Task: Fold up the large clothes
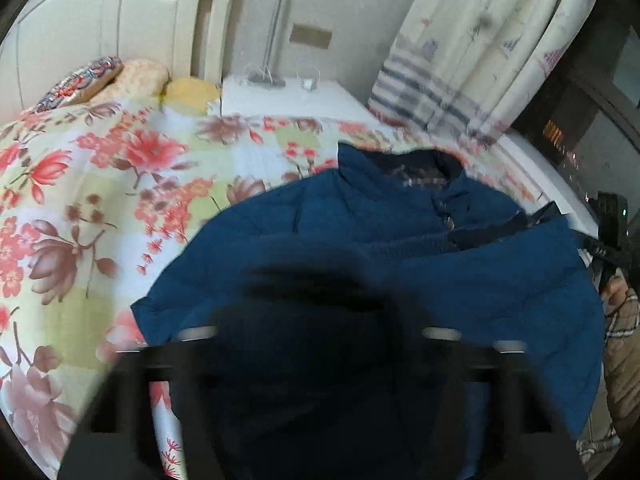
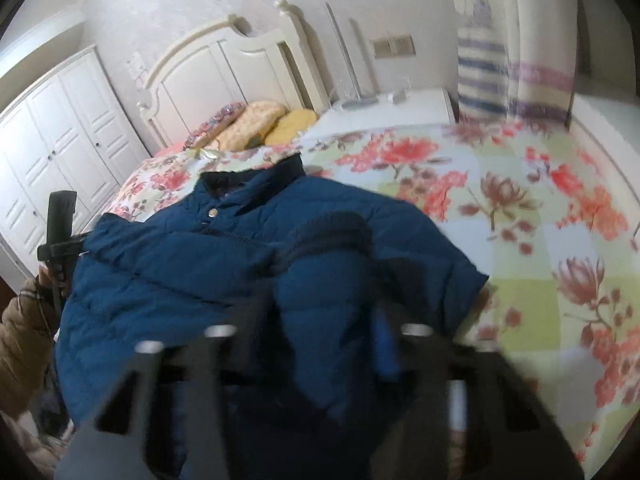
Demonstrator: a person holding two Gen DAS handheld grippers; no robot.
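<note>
A large blue padded jacket (image 1: 460,264) lies on the flowered bedspread (image 1: 100,184), collar toward the headboard. My left gripper (image 1: 316,300) is blurred and dark, with jacket fabric bunched between its fingers; it looks shut on the jacket. In the right wrist view the jacket (image 2: 168,276) shows its collar and a snap button. My right gripper (image 2: 320,292) holds a sleeve with a dark knit cuff (image 2: 332,228) between its fingers. Each view shows the other gripper at its edge: the right one (image 1: 610,224) and the left one (image 2: 60,232).
The bedspread (image 2: 540,240) covers the bed. Pillows (image 2: 256,124) lie against a white headboard (image 2: 224,64). A white bedside cabinet (image 1: 288,98) stands beside the bed, a curtain (image 1: 480,48) hangs beyond it, and a white wardrobe (image 2: 52,136) is at the left.
</note>
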